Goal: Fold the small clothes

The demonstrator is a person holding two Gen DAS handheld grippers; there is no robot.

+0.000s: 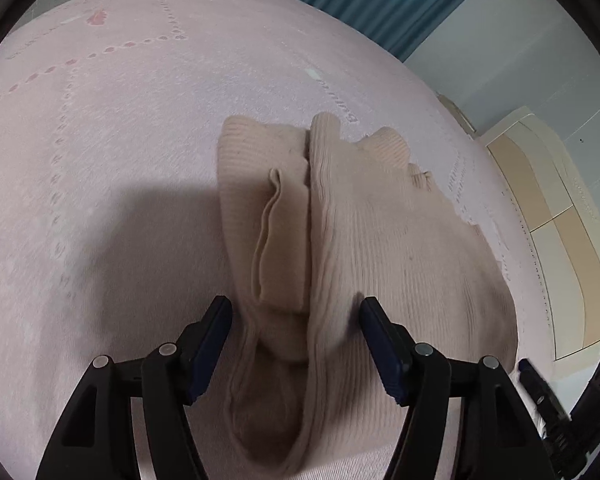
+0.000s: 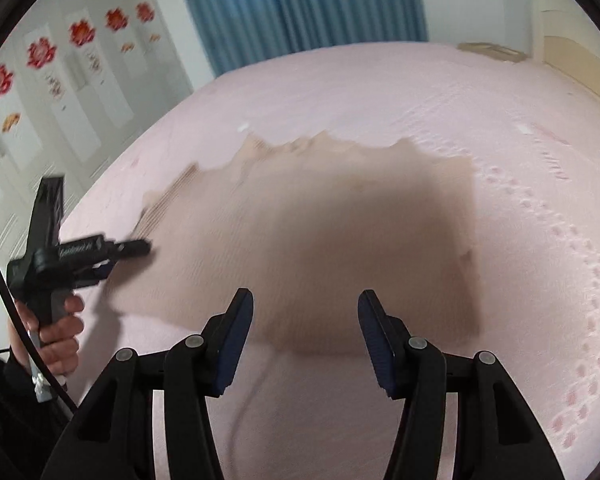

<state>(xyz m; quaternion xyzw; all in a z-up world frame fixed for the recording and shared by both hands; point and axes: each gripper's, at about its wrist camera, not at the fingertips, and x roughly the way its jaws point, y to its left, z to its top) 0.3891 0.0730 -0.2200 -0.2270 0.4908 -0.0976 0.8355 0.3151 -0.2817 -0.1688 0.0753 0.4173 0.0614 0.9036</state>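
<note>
A beige ribbed knit garment [image 1: 380,240] lies on the pink bedspread [image 1: 120,140], with a folded strip [image 1: 276,240] resting on its left half. My left gripper [image 1: 295,308] is open low over the garment's near end. A raised ridge of the cloth runs between its fingers, and the pads do not press it. In the right wrist view the garment [image 2: 320,220] spreads flat and blurred. My right gripper [image 2: 306,300] hovers open above its near edge with nothing between the fingers. At the cloth's left edge a hand [image 2: 60,332] holds the left gripper [image 2: 140,247].
The bedspread [image 2: 420,100] stretches far around the garment. A blue curtain [image 2: 300,0] hangs behind the bed. White wardrobe doors with red flower stickers [image 2: 40,52] stand at the left. A cream headboard [image 1: 560,240] bounds the bed. A dark blurred gripper part [image 1: 540,392] shows bottom right.
</note>
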